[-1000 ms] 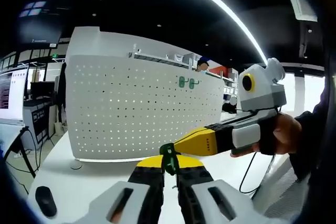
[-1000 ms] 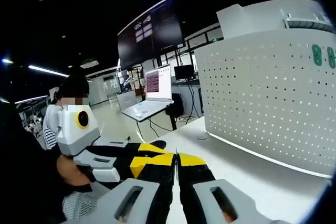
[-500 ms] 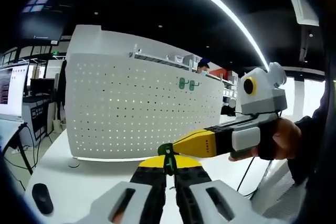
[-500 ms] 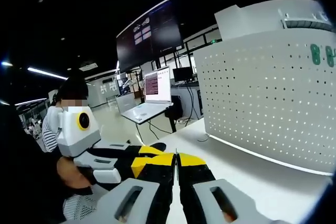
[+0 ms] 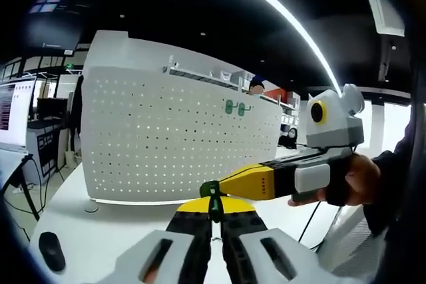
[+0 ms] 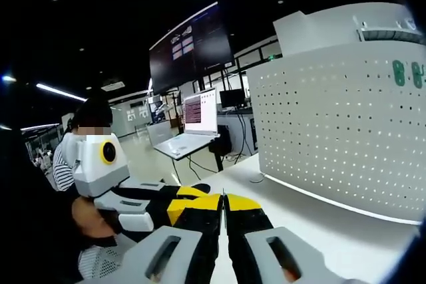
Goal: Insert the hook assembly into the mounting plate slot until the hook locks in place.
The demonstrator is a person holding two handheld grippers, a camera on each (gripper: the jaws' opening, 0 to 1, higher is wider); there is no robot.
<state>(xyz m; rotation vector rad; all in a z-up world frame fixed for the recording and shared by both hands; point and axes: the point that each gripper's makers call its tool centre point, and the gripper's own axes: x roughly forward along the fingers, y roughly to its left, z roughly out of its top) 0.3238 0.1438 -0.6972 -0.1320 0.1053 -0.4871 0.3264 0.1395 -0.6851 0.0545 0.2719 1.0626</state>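
Note:
A small green hook (image 5: 212, 192) stands upright between the yellow tips of my left gripper (image 5: 212, 207), which is shut on it. My right gripper (image 5: 229, 182) comes in from the right, held by a hand, and its yellow tip points at the hook from very close. In the right gripper view, my right gripper (image 6: 223, 199) has its jaws pressed together with nothing showing between them, and the left gripper (image 6: 192, 193) lies just to its left. The white perforated mounting plate (image 5: 173, 141) stands upright on the table behind, with two green hooks (image 5: 236, 106) on it. The plate (image 6: 339, 131) and its hooks (image 6: 406, 71) also appear at the right.
A white table (image 5: 100, 231) carries the plate, with a black mouse (image 5: 48, 251) at its left front. An open laptop (image 6: 198, 114) sits on a desk beyond, and a large dark screen (image 6: 192, 44) hangs above. A person (image 6: 73, 144) stands behind the left gripper.
Both grippers keep their hold and stay tip to tip. The views have drifted only slightly; the plate and its hooks have not moved.

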